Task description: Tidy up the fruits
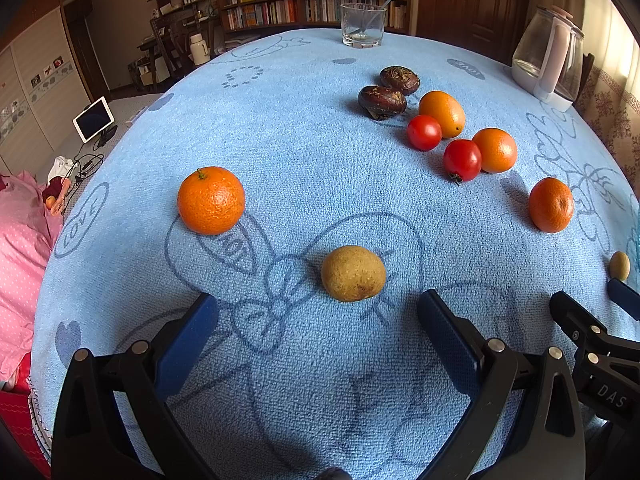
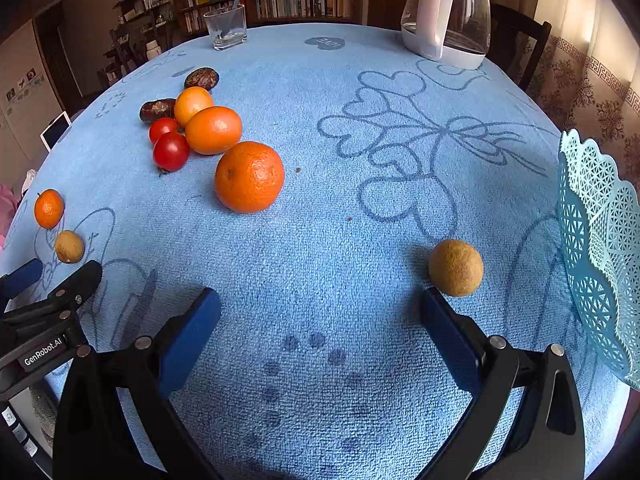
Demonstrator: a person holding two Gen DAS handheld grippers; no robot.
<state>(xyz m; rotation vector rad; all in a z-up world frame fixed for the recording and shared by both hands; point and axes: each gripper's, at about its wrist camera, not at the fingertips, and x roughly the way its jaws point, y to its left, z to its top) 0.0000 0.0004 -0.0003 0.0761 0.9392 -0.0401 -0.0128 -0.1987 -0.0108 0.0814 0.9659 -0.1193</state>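
Fruits lie loose on the blue tablecloth [image 1: 304, 168]. In the left wrist view my left gripper [image 1: 318, 312] is open and empty, just short of a tan longan [image 1: 353, 273]. A mandarin [image 1: 211, 200] lies to its left. Further off lie two tomatoes [image 1: 462, 159], two kumquats [image 1: 442, 113], two dark water chestnuts [image 1: 382, 101] and a second mandarin [image 1: 551, 205]. In the right wrist view my right gripper [image 2: 320, 312] is open and empty. A second longan [image 2: 456, 267] touches its right fingertip [image 2: 434, 300]. The mandarin [image 2: 249, 176] lies ahead of it.
A light blue lattice basket [image 2: 600, 248] stands at the right edge of the table. A glass kettle [image 2: 448, 12] and a glass with a spoon [image 2: 226, 26] stand at the far side. The two grippers are side by side near the front edge.
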